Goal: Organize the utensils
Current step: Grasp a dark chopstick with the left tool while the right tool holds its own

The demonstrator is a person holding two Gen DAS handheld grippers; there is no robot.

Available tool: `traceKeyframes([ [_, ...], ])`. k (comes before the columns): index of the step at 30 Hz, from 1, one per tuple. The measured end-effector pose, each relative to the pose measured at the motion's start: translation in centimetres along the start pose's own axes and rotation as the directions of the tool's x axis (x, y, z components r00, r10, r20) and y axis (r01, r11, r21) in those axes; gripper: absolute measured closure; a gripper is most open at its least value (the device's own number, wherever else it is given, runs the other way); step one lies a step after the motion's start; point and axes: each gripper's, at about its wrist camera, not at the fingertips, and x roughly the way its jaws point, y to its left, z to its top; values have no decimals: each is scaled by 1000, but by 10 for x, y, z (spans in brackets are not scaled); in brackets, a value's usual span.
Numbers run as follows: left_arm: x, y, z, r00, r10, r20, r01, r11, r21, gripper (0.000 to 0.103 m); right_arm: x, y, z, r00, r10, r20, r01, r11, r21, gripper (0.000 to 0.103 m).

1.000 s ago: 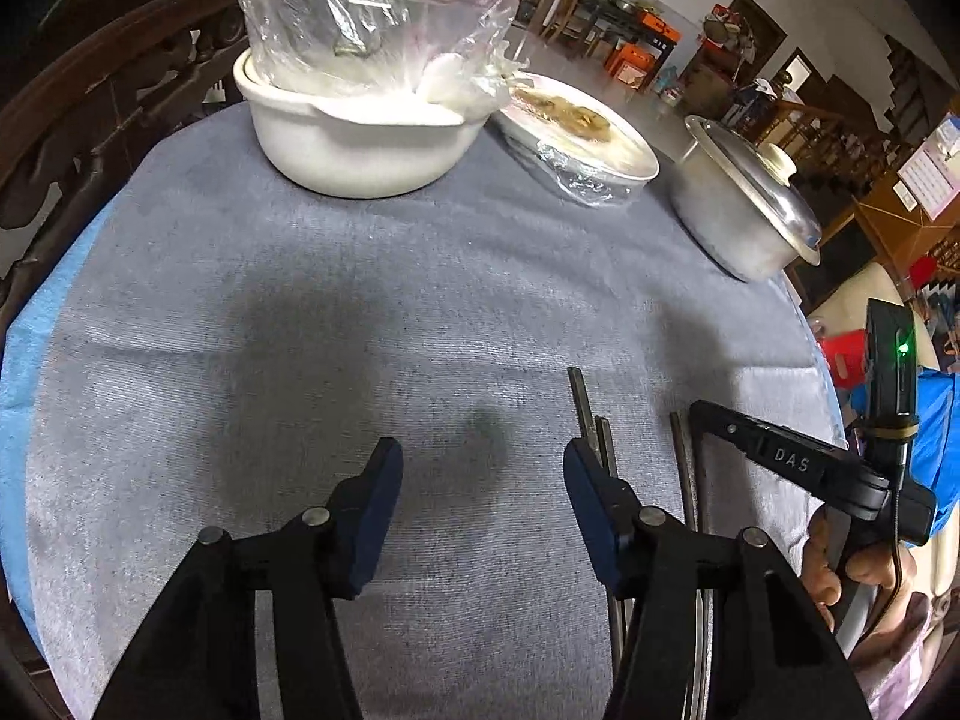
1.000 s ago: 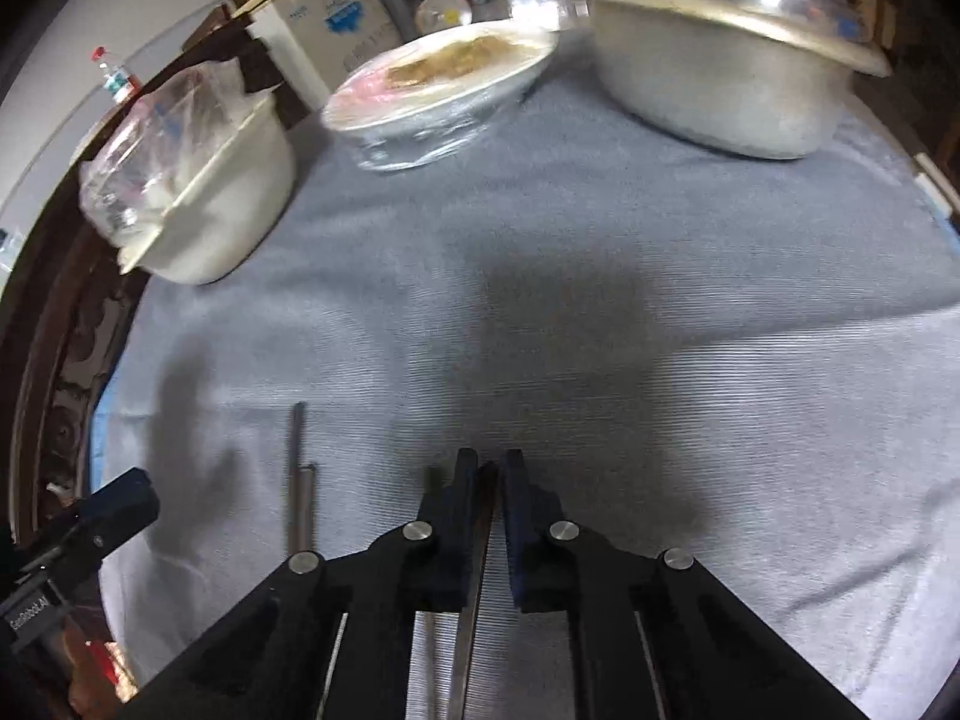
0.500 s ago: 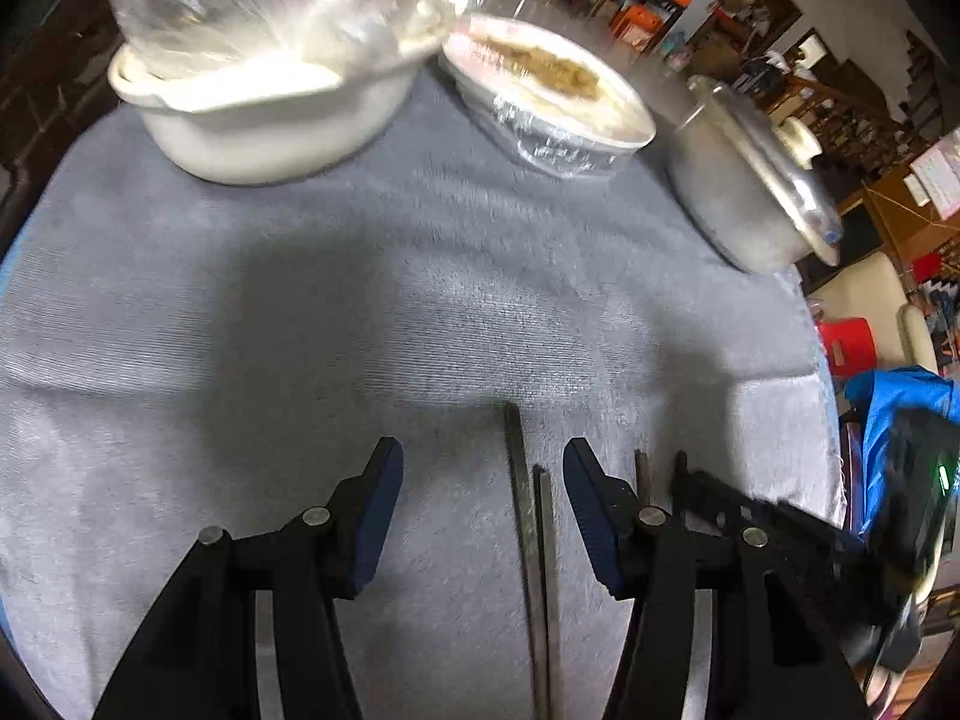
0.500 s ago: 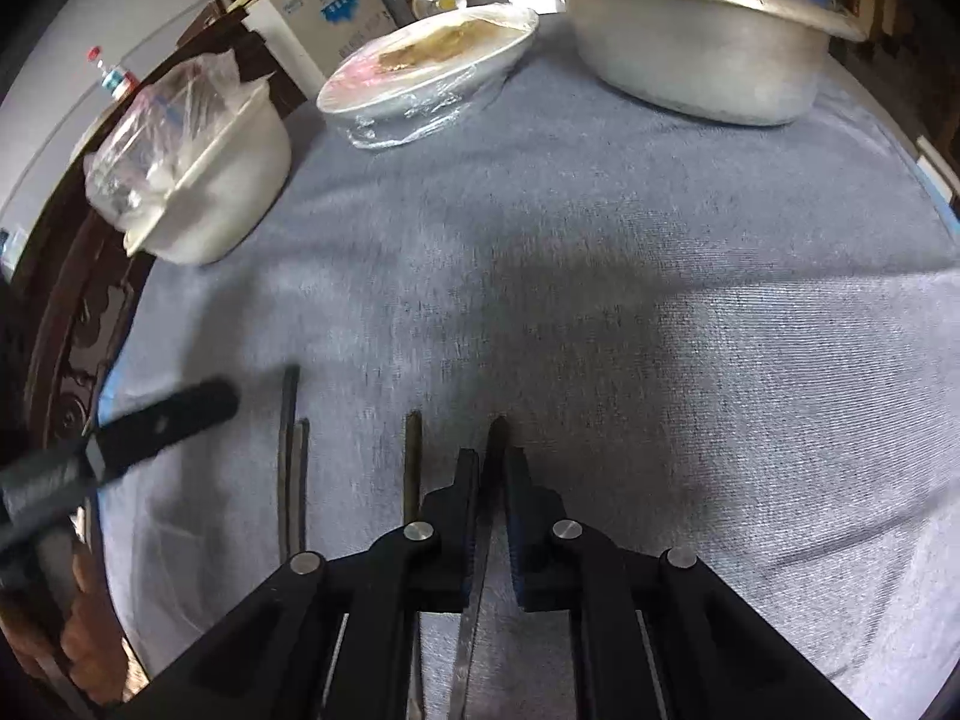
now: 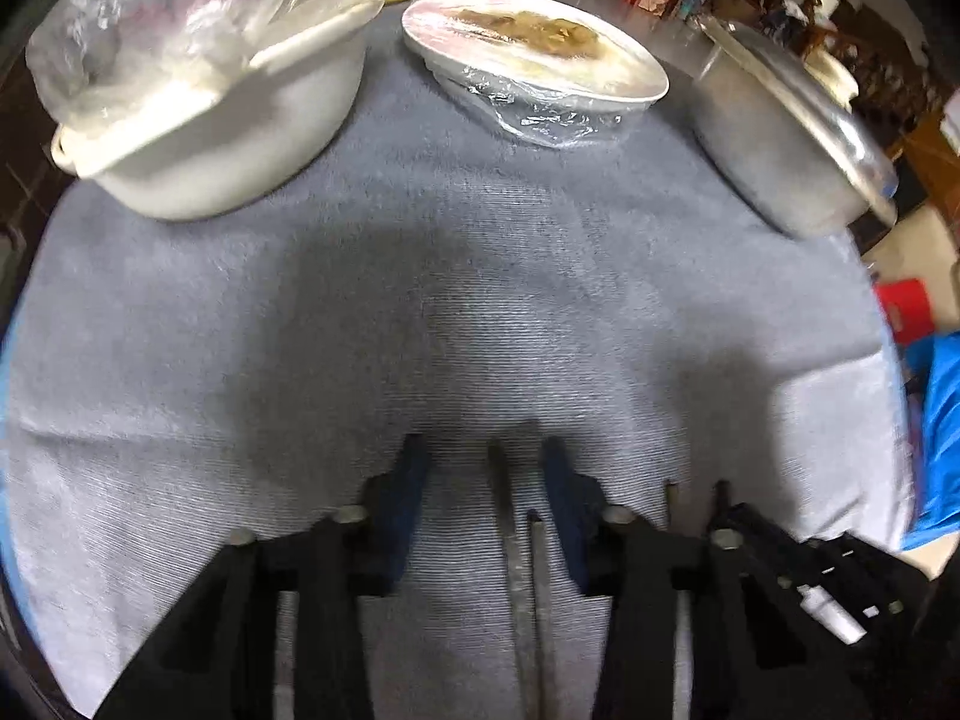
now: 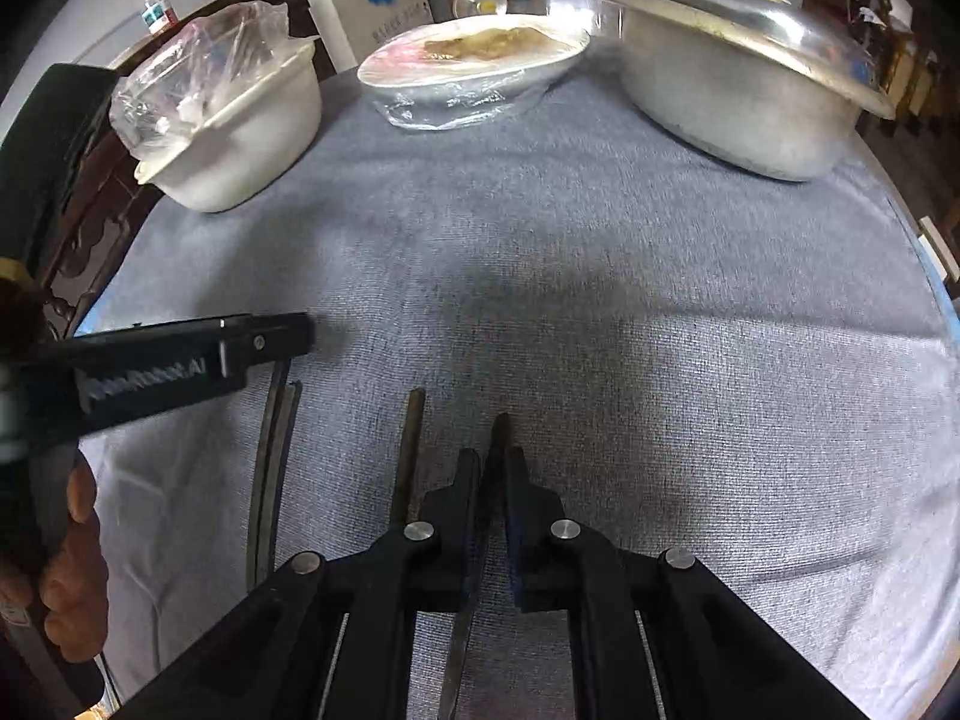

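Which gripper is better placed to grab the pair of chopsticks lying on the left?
Left. The left gripper is open with the chopstick pair between its jaws; the right gripper is shut on another chopstick.

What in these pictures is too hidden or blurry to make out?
- Metal pot contents: both views, lid on.
- White pot contents: crumpled plastic bag over it.
- Chopsticks' near ends: left view, cut off by the bottom edge.
- Left gripper: motion-blurred.

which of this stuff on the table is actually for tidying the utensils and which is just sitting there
For the job: pair of chopsticks between left gripper fingers; chopstick in right gripper; loose chopstick.

Just sitting there: white pot, wrapped dish, metal pot.
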Motion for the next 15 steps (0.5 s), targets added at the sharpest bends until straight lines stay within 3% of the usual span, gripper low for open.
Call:
traceKeyframes([
  [1,-1,1,-2,1000,4,7,-4,1000,5,86,0,-1,-1,1000,4,3,-4,1000,3,94],
  [4,-4,10,-8,999,-51,5,51,999,-17,96,-2,-6,-5,1000,16,10,-16,1000,19,95],
  [15,-33,50,-80,994,-104,-21,103,994,-27,97,-13,-24,-33,999,4,-54,0,997,77,96],
])
